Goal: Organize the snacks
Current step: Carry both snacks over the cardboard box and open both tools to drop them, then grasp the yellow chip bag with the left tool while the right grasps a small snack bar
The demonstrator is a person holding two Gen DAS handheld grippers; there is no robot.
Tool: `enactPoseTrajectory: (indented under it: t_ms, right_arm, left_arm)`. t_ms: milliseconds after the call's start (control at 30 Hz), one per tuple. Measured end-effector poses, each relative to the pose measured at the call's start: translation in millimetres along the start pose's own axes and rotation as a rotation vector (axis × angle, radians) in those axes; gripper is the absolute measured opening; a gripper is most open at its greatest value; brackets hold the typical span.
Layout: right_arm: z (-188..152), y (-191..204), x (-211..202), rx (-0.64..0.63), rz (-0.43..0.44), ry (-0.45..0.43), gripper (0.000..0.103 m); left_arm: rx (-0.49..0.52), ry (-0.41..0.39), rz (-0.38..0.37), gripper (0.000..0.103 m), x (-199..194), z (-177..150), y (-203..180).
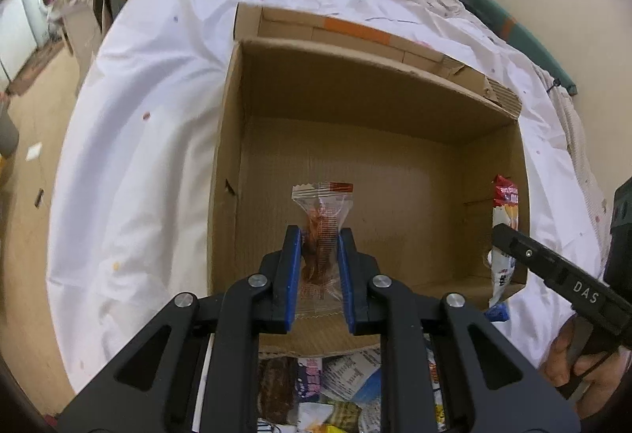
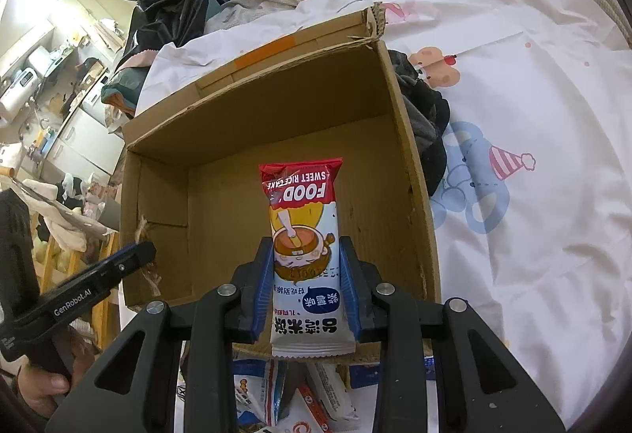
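Although the cardboard box (image 1: 355, 172) sits open on the bed (image 1: 150, 141) in front of you, its floor is bare in both views, so nothing has been packed yet and the job looks to be at its very start. The box rests on the white printed bed sheet, its flaps folded out, and both of your claws are poised over its near edge and angled down into it.

Next in size is the loose snack pile (image 2: 300, 397) on the bed just in front of the box's near wall: several wrappers show under both claws, so most of the sorting is still ahead of you.

Your right claw (image 2: 306, 277) is clamped on the rice cake packet (image 2: 302, 235), a tall white wrapper with a red end, held upright over the right side of the box. Your left claw (image 1: 319, 277) is pinched nearly together on the clear snack packet (image 1: 322, 223), a small see-through wrapper with reddish-brown contents, hanging over the near left part of the box floor.

Those 2 packets are my guess for the first arrivals; both are still in the air, not yet set down.
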State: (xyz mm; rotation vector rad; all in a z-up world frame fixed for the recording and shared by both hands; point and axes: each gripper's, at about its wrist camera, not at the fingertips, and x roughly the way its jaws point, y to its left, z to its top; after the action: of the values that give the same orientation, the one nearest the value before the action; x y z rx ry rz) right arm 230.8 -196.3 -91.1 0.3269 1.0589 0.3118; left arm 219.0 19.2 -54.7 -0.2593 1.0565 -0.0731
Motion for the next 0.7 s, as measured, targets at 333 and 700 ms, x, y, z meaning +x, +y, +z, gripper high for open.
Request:
enactPoseTrajectory:
  t_ms: [333, 700]
  right_arm:
    - [3.3, -5.4, -6.1, 0.055, 0.009, -0.047, 0.080]
    - [6.1, -9.6, -15.0, 0.068, 0.008, -0.069, 0.090]
  left_arm:
    - [0.044, 0.010, -0.015, 0.046, -0.7, -3.3, -9.8]
    - [0.063, -0.027, 0.012, 0.097, -10.5, -5.7, -12.7]
